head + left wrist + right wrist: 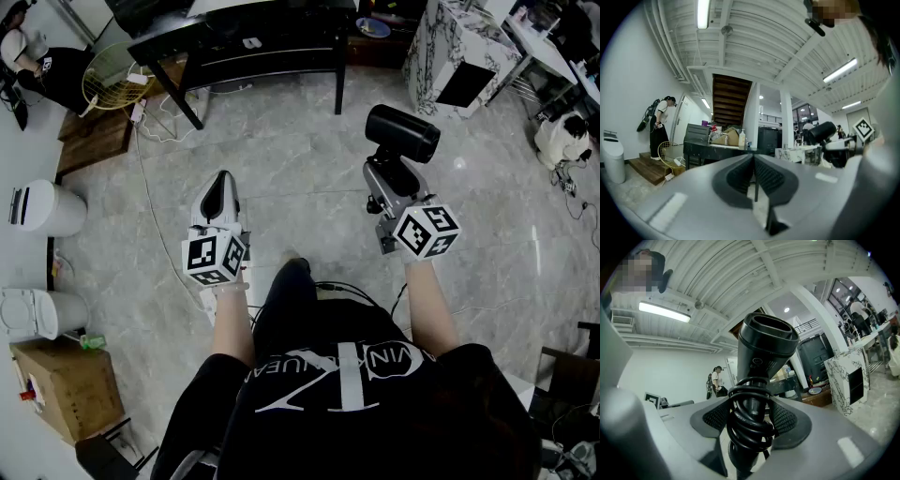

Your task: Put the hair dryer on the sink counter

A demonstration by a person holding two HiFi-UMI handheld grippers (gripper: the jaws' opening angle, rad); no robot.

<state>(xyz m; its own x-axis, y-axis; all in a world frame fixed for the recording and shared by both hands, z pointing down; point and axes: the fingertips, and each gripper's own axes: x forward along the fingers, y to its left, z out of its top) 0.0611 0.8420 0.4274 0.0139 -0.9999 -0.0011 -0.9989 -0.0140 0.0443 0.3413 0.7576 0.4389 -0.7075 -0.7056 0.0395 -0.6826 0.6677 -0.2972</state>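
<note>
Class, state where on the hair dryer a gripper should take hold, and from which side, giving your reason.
The handle, from its two flanks, as the right gripper has it. It is narrow and straight, the coiled cord pads it, and the wide barrel stands clear above the jaws.

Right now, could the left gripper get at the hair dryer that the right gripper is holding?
Probably yes. The hair dryer sticks out beyond the right gripper, and nothing stands between it and the left gripper. The left jaws are shut, so they would have to open first.
</note>
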